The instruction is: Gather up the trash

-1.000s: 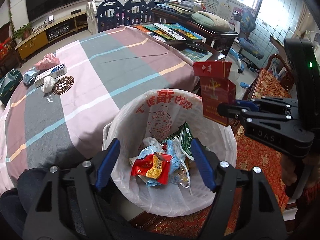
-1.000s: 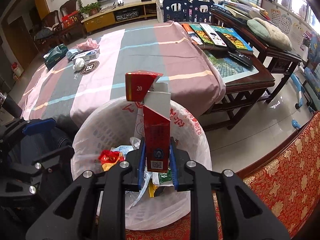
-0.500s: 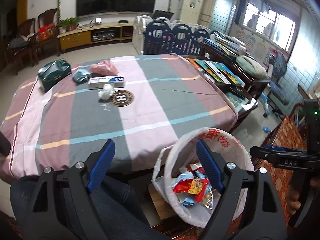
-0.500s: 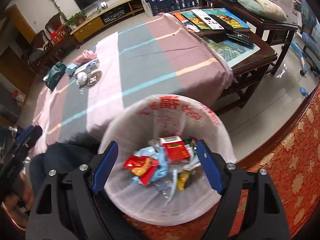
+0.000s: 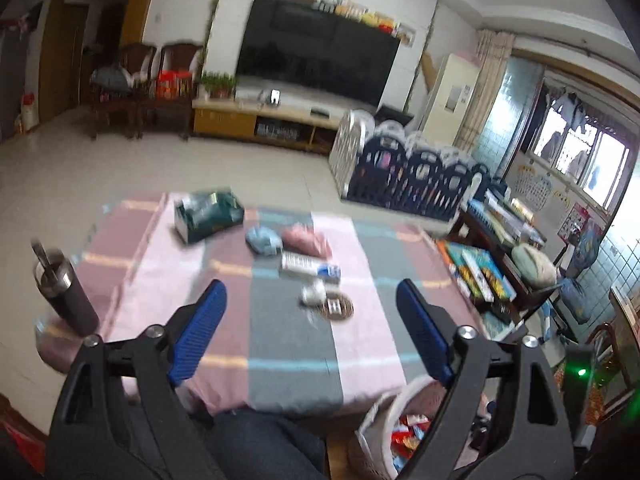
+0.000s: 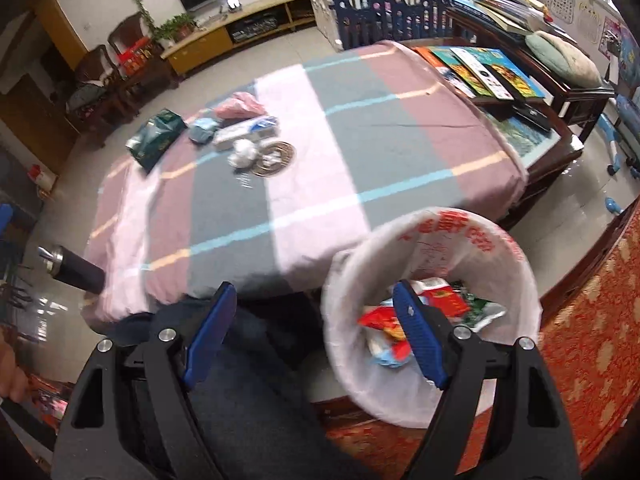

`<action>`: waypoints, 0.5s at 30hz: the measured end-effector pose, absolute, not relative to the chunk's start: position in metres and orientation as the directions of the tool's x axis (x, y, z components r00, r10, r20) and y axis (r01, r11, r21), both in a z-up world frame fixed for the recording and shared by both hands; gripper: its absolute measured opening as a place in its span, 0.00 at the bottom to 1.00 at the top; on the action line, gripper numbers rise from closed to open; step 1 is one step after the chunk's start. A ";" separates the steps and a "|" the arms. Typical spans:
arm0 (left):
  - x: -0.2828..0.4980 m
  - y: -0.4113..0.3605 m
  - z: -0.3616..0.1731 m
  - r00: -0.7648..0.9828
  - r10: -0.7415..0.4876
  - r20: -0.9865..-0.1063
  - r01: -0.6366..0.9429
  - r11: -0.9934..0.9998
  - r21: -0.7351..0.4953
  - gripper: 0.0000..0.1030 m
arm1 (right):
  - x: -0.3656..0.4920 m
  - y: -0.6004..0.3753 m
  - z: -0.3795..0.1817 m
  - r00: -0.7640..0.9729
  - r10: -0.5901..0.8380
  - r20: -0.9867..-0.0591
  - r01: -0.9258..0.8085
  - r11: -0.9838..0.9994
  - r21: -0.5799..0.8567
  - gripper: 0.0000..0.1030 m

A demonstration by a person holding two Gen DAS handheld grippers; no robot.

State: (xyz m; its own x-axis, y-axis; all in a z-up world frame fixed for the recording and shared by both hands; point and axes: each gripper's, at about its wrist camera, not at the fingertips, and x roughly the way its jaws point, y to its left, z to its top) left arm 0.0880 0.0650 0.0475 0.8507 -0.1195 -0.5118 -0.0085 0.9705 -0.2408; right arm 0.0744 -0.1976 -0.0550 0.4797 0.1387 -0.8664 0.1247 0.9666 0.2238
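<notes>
While the left tongs (image 5: 310, 326) are opening with nothing between them and the right tongs (image 6: 314, 332) stand released and empty, the lined trash basket (image 6: 516, 264) of wrappers sits just off the worktop's (image 6: 360, 152) near edge, and remaining litter (image 5: 316, 292) clusters toward its far left corner.

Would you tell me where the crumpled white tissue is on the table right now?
The crumpled white tissue lies on the striped tablecloth in the right wrist view, touching the round brown coaster and just in front of the white and blue box.
</notes>
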 end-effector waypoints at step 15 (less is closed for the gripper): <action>0.064 0.064 0.017 0.820 -0.099 -0.563 -0.043 0.971 -0.233 0.93 | 0.057 -0.181 -0.042 0.582 0.153 -0.798 0.032 0.977 0.211 0.77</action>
State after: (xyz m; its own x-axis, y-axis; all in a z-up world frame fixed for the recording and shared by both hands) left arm 0.0644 0.0644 0.0174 0.8202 -0.0994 -0.5634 -0.0425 0.9715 -0.2334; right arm 0.0574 -0.1809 -0.0419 0.5823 0.1533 -0.7984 0.0318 0.9770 0.2107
